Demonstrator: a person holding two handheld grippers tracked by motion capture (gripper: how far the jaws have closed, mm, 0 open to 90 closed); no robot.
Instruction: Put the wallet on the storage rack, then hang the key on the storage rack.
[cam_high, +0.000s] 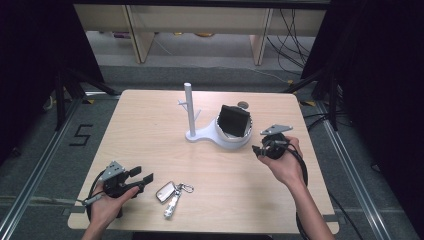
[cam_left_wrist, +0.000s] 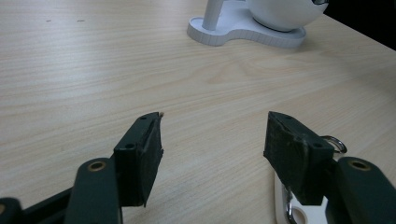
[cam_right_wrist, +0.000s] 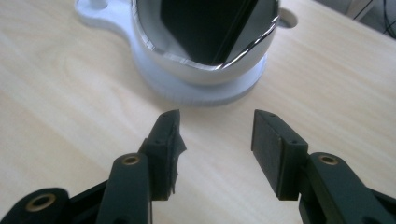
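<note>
A white stand (cam_high: 200, 134) with an upright post (cam_high: 188, 107) and a bowl (cam_high: 227, 141) sits at the table's middle. A black flat object (cam_high: 234, 121) leans inside the bowl, its lower part hidden by the rim. Just right of the bowl, my right gripper (cam_high: 256, 150) points at it with nothing between its parted jaws. The right gripper view has the bowl (cam_right_wrist: 201, 77) and the black object (cam_right_wrist: 205, 28) close ahead of my right gripper (cam_right_wrist: 215, 126). My left gripper (cam_high: 143, 175) is open near the front left, beside a silver key fob with keys (cam_high: 166, 190). In the left gripper view the fob (cam_left_wrist: 282, 205) lies under the right-hand jaw of my left gripper (cam_left_wrist: 215, 135).
The wooden table (cam_high: 150, 130) has a round cable hole (cam_high: 243, 105) behind the bowl. Beyond the far edge stand pale furniture legs (cam_high: 137, 35) and floor cables (cam_high: 295, 35). Dark curtains flank both sides. A "5" mark (cam_high: 80, 135) is on the floor at left.
</note>
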